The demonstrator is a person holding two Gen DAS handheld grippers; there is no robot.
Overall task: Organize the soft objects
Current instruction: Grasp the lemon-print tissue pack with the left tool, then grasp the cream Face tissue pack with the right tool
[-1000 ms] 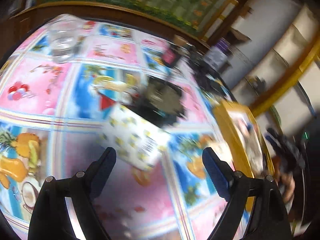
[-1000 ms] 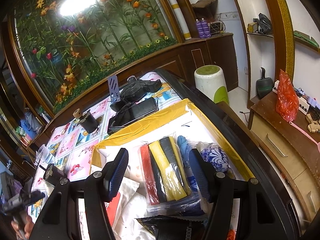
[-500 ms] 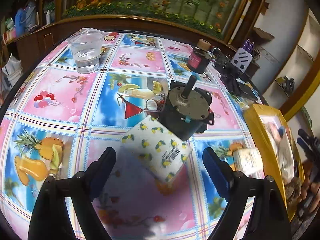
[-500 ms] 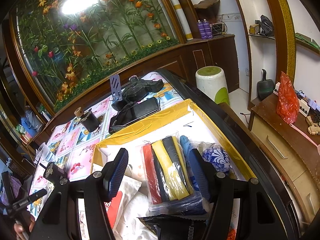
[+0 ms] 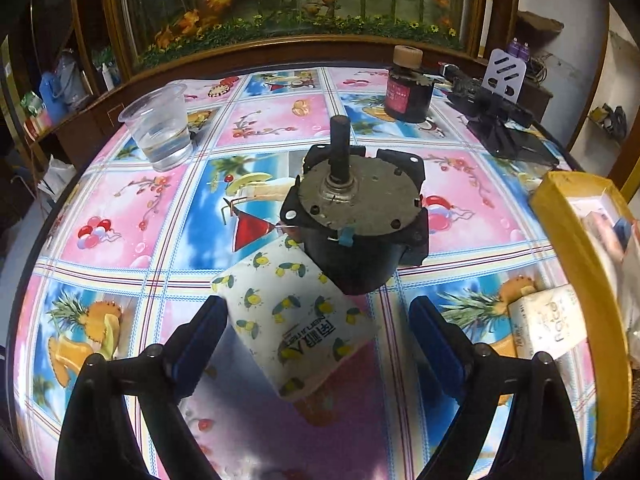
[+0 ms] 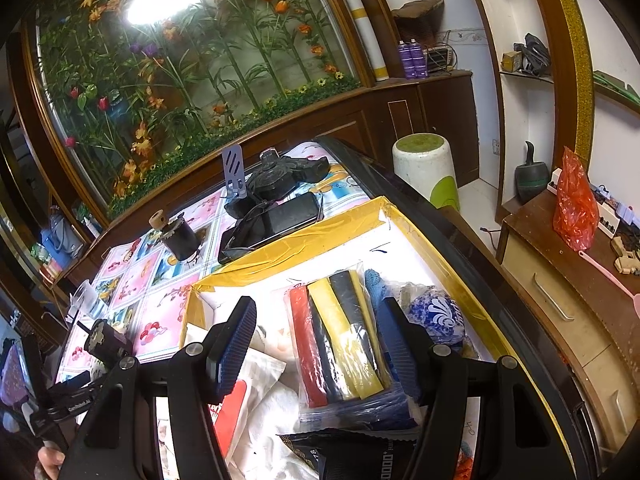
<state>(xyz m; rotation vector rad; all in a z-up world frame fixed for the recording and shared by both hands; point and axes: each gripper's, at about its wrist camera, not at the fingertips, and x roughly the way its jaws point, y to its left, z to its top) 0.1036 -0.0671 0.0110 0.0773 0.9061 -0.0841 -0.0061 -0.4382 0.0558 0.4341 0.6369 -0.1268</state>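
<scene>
A white tissue pack with a lemon print lies on the patterned tablecloth, leaning against a black motor. My left gripper points down at it; its jaws are opening, with the pack between the fingers and no pad touching it. A second white tissue pack lies beside the yellow-rimmed box. My right gripper hovers open over that box. Below it lie a clear bag of red, yellow and black strips, a blue-and-white pouch and white cloth.
A plastic cup of water stands at the far left. A dark bottle and black devices sit at the back. The table edge runs close along the box's right side. A hand shows at the lower left.
The left gripper has tilted downward and moved closer, so the lemon-print pack now lies between its fingers. The right gripper has stayed still over the box.
</scene>
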